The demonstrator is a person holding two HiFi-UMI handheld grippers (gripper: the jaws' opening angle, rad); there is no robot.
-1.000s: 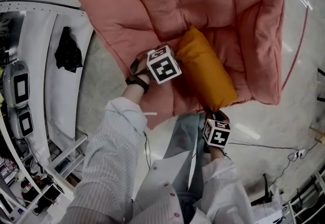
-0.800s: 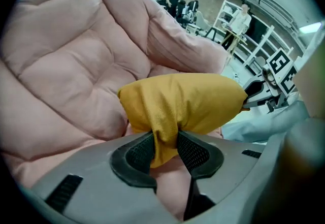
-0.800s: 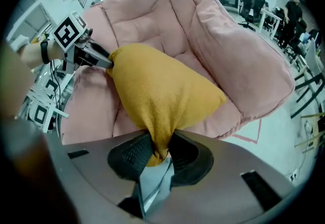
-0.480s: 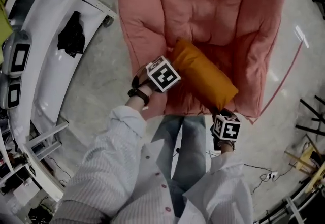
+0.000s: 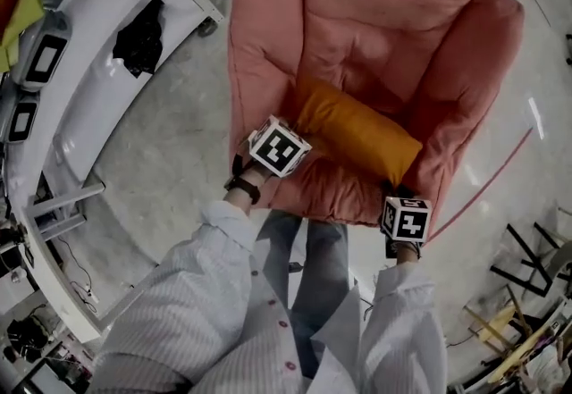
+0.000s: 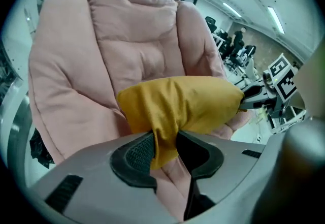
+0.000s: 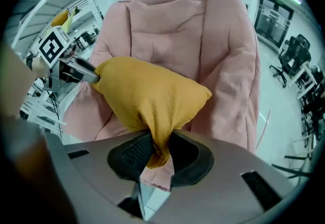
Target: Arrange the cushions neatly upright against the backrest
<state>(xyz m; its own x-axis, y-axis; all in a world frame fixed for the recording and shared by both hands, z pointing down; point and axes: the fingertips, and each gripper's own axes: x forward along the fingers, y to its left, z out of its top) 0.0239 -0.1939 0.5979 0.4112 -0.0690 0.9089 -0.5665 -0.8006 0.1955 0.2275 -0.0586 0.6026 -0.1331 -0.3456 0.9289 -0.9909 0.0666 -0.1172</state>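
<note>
An orange cushion (image 5: 357,128) hangs over the seat of a padded pink armchair (image 5: 375,17), held at both ends. My left gripper (image 5: 288,135) is shut on a pinch of fabric at the cushion's left corner (image 6: 163,139). My right gripper (image 5: 399,191) is shut on the fabric at its right corner (image 7: 157,144). In the left gripper view the cushion (image 6: 183,103) spans across the chair's backrest (image 6: 132,30), and the right gripper (image 6: 254,98) shows at its far end. The right gripper view has the cushion (image 7: 147,96) with the left gripper (image 7: 84,71) at its far corner.
A white workbench (image 5: 98,71) with a black cloth (image 5: 141,39) and device boxes (image 5: 40,57) stands left of the chair. A red cable (image 5: 487,182) runs over the grey floor at the right. Stands and cables (image 5: 527,267) crowd the lower right. The person's legs (image 5: 308,285) are in front of the seat.
Both grippers have lifted the cushion and turned it from a steep slant towards level across the seat. The right gripper swung out to the right. The head view has shifted too.
</note>
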